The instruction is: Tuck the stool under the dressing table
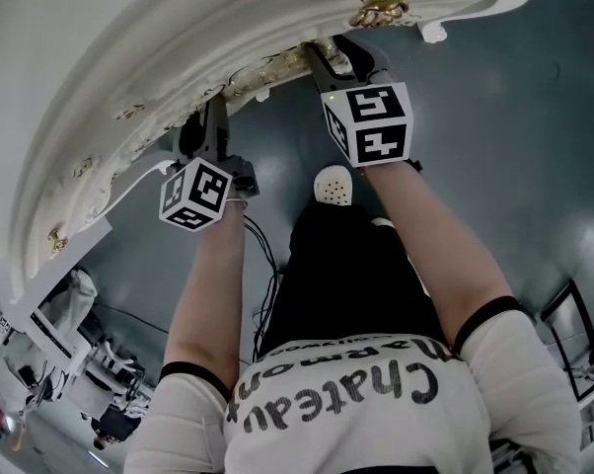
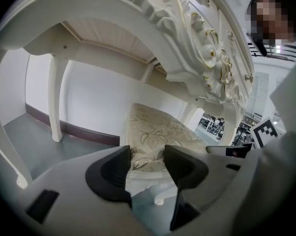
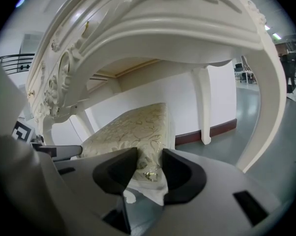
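Now left gripper (image 2: 147, 156), right gripper (image 3: 149, 157) — each clamped on stool (image 2: 158, 129); dressing table (image 3: 187, 28) overhead.

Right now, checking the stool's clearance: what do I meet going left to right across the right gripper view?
Black-and-white marker cube → cream floral cushioned stool → straight white back leg of the dressing table → curved white front leg.

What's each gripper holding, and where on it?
Both hold the stool. The left gripper pinches the near left corner of its padded seat, and the right gripper pinches the near right corner.
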`<state>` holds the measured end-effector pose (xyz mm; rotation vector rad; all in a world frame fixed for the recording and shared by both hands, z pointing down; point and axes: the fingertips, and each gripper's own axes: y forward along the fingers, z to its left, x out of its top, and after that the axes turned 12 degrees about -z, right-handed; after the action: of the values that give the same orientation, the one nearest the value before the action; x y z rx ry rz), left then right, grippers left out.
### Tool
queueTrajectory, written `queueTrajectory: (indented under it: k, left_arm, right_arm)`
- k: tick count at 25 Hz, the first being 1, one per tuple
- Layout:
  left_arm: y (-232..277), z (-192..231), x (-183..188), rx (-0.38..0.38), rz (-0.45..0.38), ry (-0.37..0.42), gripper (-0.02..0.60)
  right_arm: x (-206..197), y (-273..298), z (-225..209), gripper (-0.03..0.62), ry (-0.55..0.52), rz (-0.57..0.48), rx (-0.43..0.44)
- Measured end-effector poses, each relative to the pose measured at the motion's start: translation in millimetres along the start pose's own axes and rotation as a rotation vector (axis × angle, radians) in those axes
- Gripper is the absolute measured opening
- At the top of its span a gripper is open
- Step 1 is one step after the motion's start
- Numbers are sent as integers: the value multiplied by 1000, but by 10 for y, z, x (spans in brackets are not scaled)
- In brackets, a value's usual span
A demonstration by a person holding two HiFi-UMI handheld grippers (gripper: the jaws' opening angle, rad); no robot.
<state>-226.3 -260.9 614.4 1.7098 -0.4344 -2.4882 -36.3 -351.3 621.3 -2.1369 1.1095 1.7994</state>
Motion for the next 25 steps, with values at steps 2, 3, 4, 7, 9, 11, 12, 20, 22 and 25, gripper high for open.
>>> queueTrajectory:
  k: [2,3,4,7,9,11,12,20,22,25]
  left_arm:
    - [41,20,18,1,-8,1,235]
    - [63,33,28,6,-13,3,233]
    - [85,44,37,10,-18,5,235]
    - [151,51,45,13,-30,12,233]
    - [210,42,54,11,-34,11,233]
    - [269,39,93,4,-45,5,233]
    - [291,40,117,-2,-53,0,233]
    - [340,102,136,-38,-89,-3,233]
    - [336,112,135,-38,-97,-8,235]
    - [281,70,134,-51,-94,-13,235]
  right_arm:
    - [15,47,-1,175,2,-5,6]
    - [22,75,0,175,4,-4,11]
    - [28,102,0,175,7,-3,17]
    - [39,169,-26,175,16,2,31]
    - [64,218,-59,175,13,1,37]
    - [120,277,-78,175,0,-10,37]
    - [150,302,-79,175,-7,-17,35]
    - [154,397,-57,175,-44,-45,8]
    - [144,417,-54,175,-57,-51,3]
    - [154,405,-52,175,-83,-62,-3]
